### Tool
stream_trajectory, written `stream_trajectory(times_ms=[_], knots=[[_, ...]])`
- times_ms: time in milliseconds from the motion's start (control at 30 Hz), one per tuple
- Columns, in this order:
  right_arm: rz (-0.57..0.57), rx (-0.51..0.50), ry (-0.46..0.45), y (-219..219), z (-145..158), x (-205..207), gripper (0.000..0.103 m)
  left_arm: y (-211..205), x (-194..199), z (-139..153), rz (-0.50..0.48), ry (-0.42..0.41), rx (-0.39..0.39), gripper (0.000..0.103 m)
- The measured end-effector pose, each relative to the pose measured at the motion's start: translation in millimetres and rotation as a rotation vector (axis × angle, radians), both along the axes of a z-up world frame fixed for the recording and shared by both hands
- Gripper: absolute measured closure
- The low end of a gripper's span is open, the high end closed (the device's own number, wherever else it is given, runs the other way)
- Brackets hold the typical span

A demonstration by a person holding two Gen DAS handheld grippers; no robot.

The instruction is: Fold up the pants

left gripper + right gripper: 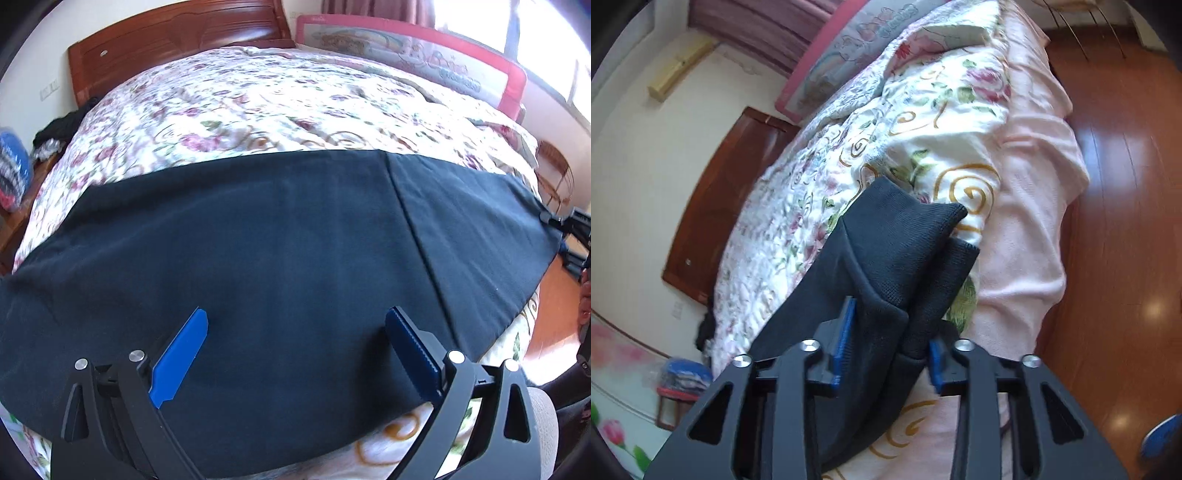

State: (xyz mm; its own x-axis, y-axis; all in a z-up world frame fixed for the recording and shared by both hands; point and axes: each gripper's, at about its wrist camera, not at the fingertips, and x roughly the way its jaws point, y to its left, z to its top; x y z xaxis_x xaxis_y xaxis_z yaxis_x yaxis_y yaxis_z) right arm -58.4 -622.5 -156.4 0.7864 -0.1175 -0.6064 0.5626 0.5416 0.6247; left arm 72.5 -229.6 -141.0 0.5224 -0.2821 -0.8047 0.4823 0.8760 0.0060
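Left wrist view: my left gripper hangs over the pants with its blue pads spread wide apart, nothing between them. Pants are dark navy, spread flat across the near part of the bed, on the floral quilt. A straight seam or fold line runs diagonally on their right side. Wooden headboard at the far end, pink bed rail along the far right edge. Right wrist view: my right gripper is clamped on the pants; a bunched ribbed end of the fabric sits squeezed between the two blue pads, and two knit cuff ends stick out past the tips. That end looks lifted above the quilt, though I can't tell how high. Rest of the fabric trails back under the gripper. Pink sheet hangs over the bed's side, wood floor beyond it.
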Motion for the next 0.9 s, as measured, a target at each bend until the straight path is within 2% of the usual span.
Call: stream_trajectory(times_ms=[67, 133, 200, 267, 333, 500, 567, 667, 767, 900], knots=[[0.009, -0.089, -0.013, 8, 19, -1, 0.082, -4, -2, 5, -0.013, -0.008, -0.017, 0.006], [0.003, -0.119, -0.043, 11, 28, -3, 0.083, -9, -5, 10, -0.032, -0.019, -0.041, 0.006], [-0.017, -0.106, -0.040, 10, 24, -3, 0.083, -18, -4, 5, -0.022, -0.020, 0.017, 0.006], [-0.034, -0.081, -0.005, 5, 13, -1, 0.083, -24, 1, -8, -0.019, 0.028, 0.052, 0.005], [-0.050, -0.049, 0.029, 3, -1, -1, 0.083, -29, 1, -15, -0.029, 0.024, 0.092, 0.004], [-0.081, -0.017, 0.059, 4, -12, -5, 0.083, -25, 2, -9, -0.020, 0.051, 0.066, 0.004], [-0.098, -0.018, 0.073, 7, -3, -4, 0.083, -20, 3, -6, -0.007, 0.075, 0.040, 0.004], [-0.103, -0.091, 0.121, 18, 22, 4, 0.083, -12, 2, -6, 0.001, 0.090, 0.007, 0.003], [-0.087, -0.199, 0.149, 34, 52, 14, 0.083, -19, 0, -14, -0.022, 0.069, 0.055, 0.002], [-0.040, -0.315, 0.166, 61, 88, 30, 0.083, -20, 0, -15, -0.009, 0.059, 0.053, 0.002]])
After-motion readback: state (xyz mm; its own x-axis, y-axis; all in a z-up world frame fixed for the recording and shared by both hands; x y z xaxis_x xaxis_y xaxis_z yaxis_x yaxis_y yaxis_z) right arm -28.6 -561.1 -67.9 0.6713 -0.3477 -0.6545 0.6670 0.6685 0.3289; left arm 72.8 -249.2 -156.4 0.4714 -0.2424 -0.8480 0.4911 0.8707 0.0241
